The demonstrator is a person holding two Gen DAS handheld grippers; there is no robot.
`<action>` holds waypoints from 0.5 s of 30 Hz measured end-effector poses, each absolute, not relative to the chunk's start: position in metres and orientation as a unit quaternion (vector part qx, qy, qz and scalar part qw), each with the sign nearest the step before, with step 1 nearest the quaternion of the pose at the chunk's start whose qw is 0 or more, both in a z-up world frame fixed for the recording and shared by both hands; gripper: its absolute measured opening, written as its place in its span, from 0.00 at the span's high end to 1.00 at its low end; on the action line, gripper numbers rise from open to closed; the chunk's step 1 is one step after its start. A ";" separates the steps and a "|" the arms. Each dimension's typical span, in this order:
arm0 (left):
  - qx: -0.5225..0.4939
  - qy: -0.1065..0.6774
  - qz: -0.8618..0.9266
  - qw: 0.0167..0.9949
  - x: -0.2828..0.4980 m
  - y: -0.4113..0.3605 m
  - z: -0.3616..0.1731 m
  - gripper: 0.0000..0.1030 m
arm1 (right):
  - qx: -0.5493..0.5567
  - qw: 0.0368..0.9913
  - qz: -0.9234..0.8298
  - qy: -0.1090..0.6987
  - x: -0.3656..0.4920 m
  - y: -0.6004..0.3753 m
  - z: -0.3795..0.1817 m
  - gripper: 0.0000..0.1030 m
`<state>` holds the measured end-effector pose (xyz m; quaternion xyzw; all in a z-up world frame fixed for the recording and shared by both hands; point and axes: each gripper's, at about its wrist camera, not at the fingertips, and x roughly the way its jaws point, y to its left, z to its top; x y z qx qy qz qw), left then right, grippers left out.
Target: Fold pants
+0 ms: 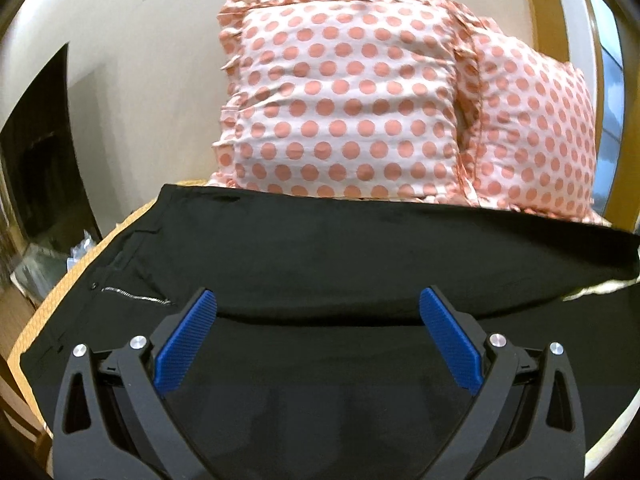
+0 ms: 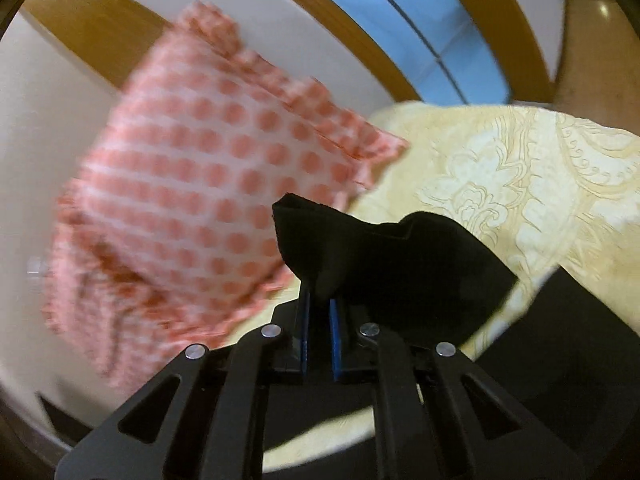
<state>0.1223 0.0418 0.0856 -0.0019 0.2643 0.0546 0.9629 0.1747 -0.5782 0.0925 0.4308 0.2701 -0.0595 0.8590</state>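
Left gripper [image 1: 318,300] gapes over limp black pants [image 1: 320,240]; right gripper [image 2: 319,304] pinches their floppy hem, best held by edges.

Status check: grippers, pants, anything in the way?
Left gripper open over the black pants. Right gripper shut on a bunched pants end, lifted off the yellow bedspread. Polka-dot pillows just beyond.

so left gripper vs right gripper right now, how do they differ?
The left gripper is open, blue pads spread, holding nothing above the black pants. The right gripper is shut on a bunched fold of the same pants, lifted before the polka-dot pillow. Both share black frames.
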 end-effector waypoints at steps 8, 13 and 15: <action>0.002 0.280 0.071 0.957 0.126 0.067 0.098 0.02 | 0.476 0.836 -0.052 0.269 0.044 -0.565 0.064 0.92; -0.031 0.291 0.029 0.956 0.156 0.089 0.113 0.02 | 0.495 0.819 -0.057 0.284 0.033 -0.565 0.044 0.94; -0.047 0.303 0.013 0.952 0.173 0.096 0.115 0.02 | 0.491 0.824 -0.054 0.277 0.035 -0.564 0.048 0.94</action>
